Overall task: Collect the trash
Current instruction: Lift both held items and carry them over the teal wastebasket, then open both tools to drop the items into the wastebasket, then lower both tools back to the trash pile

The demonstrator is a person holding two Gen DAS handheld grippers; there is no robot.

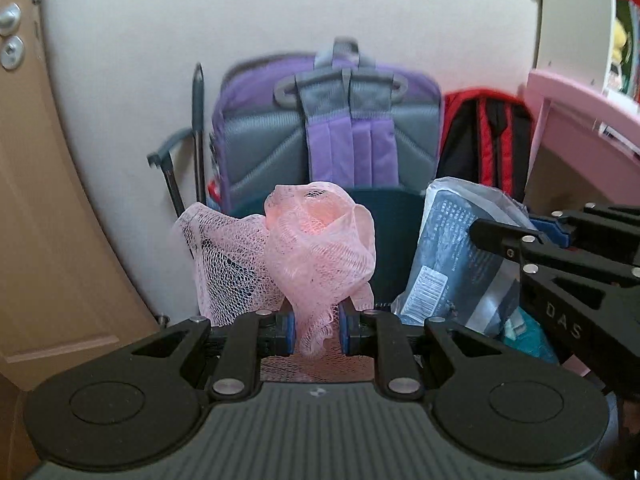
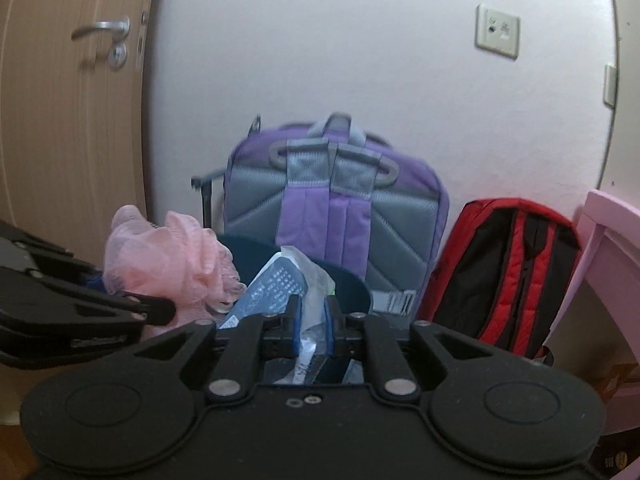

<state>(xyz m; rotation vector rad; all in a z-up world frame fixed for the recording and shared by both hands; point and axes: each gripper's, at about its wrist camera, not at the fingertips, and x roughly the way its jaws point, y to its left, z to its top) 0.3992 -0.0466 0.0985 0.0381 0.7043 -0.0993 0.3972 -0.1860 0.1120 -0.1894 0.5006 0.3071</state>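
A crumpled pink mesh net (image 1: 320, 248) is pinched in the left claw (image 1: 318, 330) and held up before a dark teal bin (image 1: 394, 240). To its right, a clear plastic wrapper with dark blue print (image 2: 308, 316) is pinched in the right claw (image 2: 311, 330), above the same bin's rim. Behind, a purple-and-grey backpack (image 2: 336, 216) is leaned against the wall.

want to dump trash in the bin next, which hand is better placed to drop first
Right, probably. The right gripper holds the plastic wrapper directly in front of the dark bin. The left gripper holds the pink mesh toward the bin's left edge.
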